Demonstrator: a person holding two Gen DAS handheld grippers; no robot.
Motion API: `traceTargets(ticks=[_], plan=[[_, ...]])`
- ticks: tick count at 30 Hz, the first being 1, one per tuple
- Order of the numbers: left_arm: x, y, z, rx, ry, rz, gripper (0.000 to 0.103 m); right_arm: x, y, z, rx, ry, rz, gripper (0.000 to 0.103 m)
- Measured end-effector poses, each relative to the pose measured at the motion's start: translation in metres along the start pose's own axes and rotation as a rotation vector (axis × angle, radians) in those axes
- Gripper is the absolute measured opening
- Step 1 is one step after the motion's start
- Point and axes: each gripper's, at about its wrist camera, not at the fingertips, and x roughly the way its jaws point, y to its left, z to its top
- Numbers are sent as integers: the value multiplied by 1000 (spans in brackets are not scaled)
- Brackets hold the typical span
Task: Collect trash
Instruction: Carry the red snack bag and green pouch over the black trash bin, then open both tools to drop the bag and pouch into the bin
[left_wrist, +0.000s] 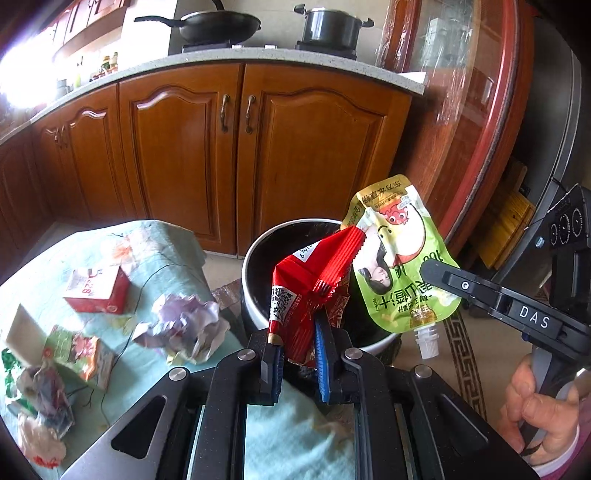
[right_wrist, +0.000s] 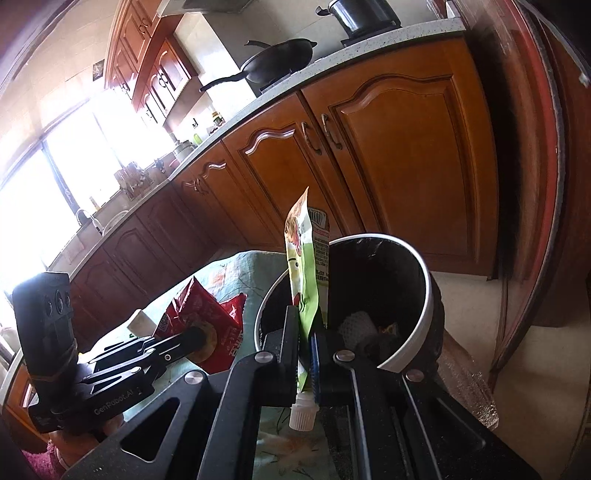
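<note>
Both grippers are clamped — left gripper (left_wrist: 298, 354) on a red wrapper (left_wrist: 310, 291), right gripper (right_wrist: 304, 354) on a green pouch (right_wrist: 304, 273) — and either could catch the bin's rim (left_wrist: 255, 243) and drop outside.

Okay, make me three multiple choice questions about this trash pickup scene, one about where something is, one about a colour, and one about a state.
1. Where is the trash bin?
A. on the counter
B. on the floor beside the cloth-covered table
C. inside a cabinet

2. What colour is the wrapper in the left gripper?
A. red
B. blue
C. white

3. The right gripper is:
A. open and empty
B. shut on the green spout pouch
C. out of view

Answers: B, the bin stands by the table edge; A, the pinched wrapper is red; B, the fingers clamp the pouch.
</note>
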Motion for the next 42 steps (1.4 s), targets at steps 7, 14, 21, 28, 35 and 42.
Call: traceTargets(ticks=[7, 14, 21, 28, 35, 42], plan=[[50, 2, 32, -5, 78, 5, 14, 20, -12, 15, -19, 27, -46, 5], [88, -3, 50, 4, 123, 18, 15, 39, -22, 22, -26, 77, -75, 5], [110, -3, 55, -1, 163, 27, 23, 54, -30, 26, -13, 122, -87, 10], [103, -4, 51, -35, 147, 21, 57, 53, -44, 27, 57, 110, -76, 36], [68, 4, 24, -72, 84, 8, 59, 31, -36, 14, 69, 53, -65, 63], [18, 18, -14, -110, 5, 46, 63, 13, -12, -6, 78, 6, -12, 78]])
